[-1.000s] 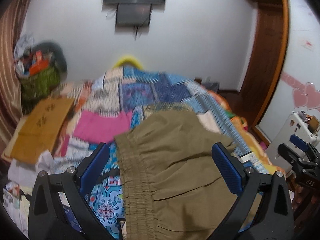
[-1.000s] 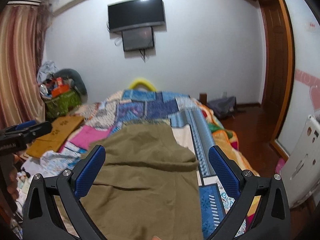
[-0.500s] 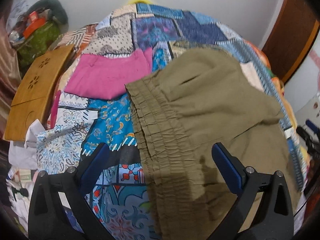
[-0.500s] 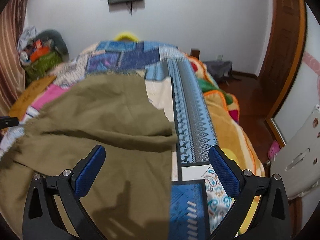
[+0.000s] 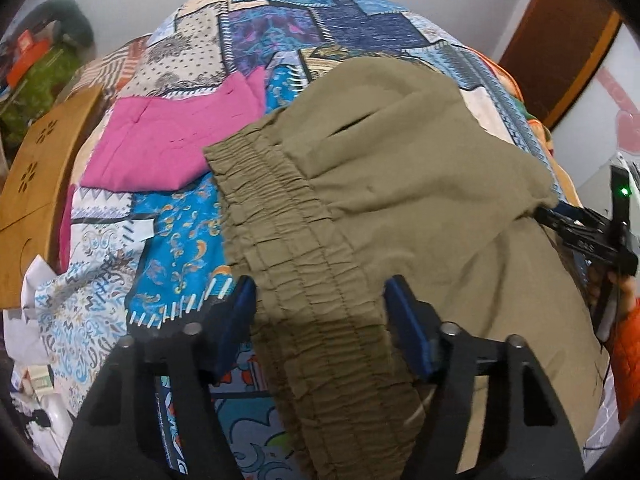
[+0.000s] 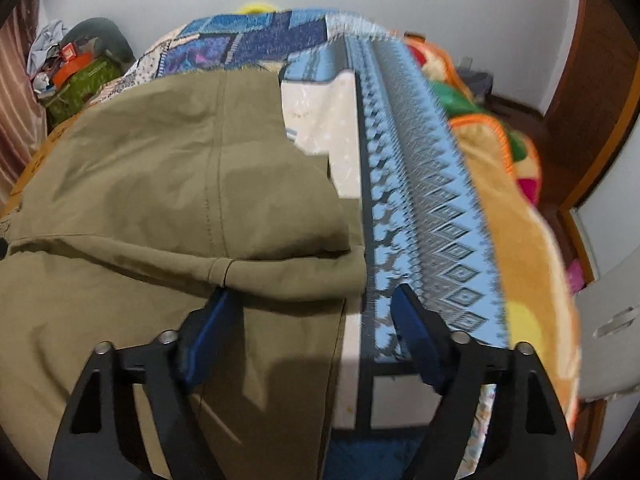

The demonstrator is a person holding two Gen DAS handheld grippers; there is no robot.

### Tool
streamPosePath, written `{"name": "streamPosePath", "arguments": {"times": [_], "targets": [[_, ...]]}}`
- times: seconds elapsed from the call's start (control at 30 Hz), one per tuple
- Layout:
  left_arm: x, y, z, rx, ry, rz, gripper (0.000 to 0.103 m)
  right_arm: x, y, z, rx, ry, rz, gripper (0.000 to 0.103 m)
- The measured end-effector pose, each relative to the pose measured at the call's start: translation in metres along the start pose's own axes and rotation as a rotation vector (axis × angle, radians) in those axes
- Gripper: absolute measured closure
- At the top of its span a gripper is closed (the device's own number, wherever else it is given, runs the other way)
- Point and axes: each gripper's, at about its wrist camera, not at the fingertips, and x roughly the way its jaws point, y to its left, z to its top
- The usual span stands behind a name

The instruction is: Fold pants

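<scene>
Olive-green pants (image 5: 400,184) lie folded on a patchwork bedspread (image 5: 280,28). In the left wrist view my left gripper (image 5: 320,304) is open, its blue pads either side of the elastic waistband (image 5: 288,240), low over it. In the right wrist view my right gripper (image 6: 308,316) is open, straddling the folded right edge of the pants (image 6: 180,184), left pad over the cloth, right pad over the bedspread (image 6: 420,200). The right gripper also shows in the left wrist view (image 5: 576,232) at the pants' right edge.
A pink cloth (image 5: 172,144) lies left of the waistband. A wooden tray (image 5: 36,176) and papers sit at the bed's left side. A pile of bags (image 6: 76,68) stands by the curtain. An orange blanket (image 6: 520,220) hangs off the right side; a wooden door frame (image 6: 592,92) stands beyond.
Both grippers have dropped down and forward onto the pants, and their jaws have narrowed. The left now straddles the waistband, the right the folded right edge.
</scene>
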Motion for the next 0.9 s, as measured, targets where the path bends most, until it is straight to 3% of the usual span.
{"name": "streamPosePath", "arguments": {"times": [0.07, 0.13, 0.17, 0.23, 0.4, 0.6, 0.7, 0.77, 0.83, 0.9], "targets": [[-0.001, -0.001, 0.0, 0.008, -0.002, 0.001, 0.042, 0.002, 0.0, 0.0, -0.006, -0.01, 0.016, 0.034], [-0.001, -0.002, 0.001, 0.012, -0.007, 0.013, 0.044, 0.003, 0.002, 0.0, -0.026, -0.007, 0.034, 0.053], [-0.001, -0.002, 0.001, 0.013, -0.009, 0.017, 0.044, 0.003, 0.003, -0.001, -0.036, -0.005, 0.049, 0.056], [-0.001, -0.002, 0.0, 0.018, -0.015, 0.03, 0.045, 0.002, 0.003, -0.003, -0.046, -0.002, 0.009, 0.071], [0.001, 0.003, 0.001, 0.025, -0.027, 0.061, 0.044, 0.0, 0.005, -0.006, -0.071, 0.013, -0.003, 0.087], [0.001, 0.013, 0.004, -0.011, 0.003, 0.022, 0.041, 0.003, -0.001, 0.001, -0.067, 0.09, 0.042, 0.086], [-0.011, 0.009, 0.005, 0.014, -0.011, 0.057, 0.04, -0.003, -0.009, 0.004, -0.05, 0.106, 0.058, 0.081], [-0.017, 0.009, 0.006, 0.032, -0.022, 0.081, 0.037, -0.01, -0.012, 0.006, -0.026, 0.107, 0.054, 0.074], [-0.023, 0.01, 0.011, 0.032, -0.032, 0.068, 0.035, -0.019, -0.015, 0.009, -0.002, 0.082, 0.063, 0.055], [-0.024, 0.011, 0.016, 0.026, -0.034, 0.053, 0.034, -0.03, -0.018, 0.015, 0.009, 0.051, 0.061, 0.048]]}}
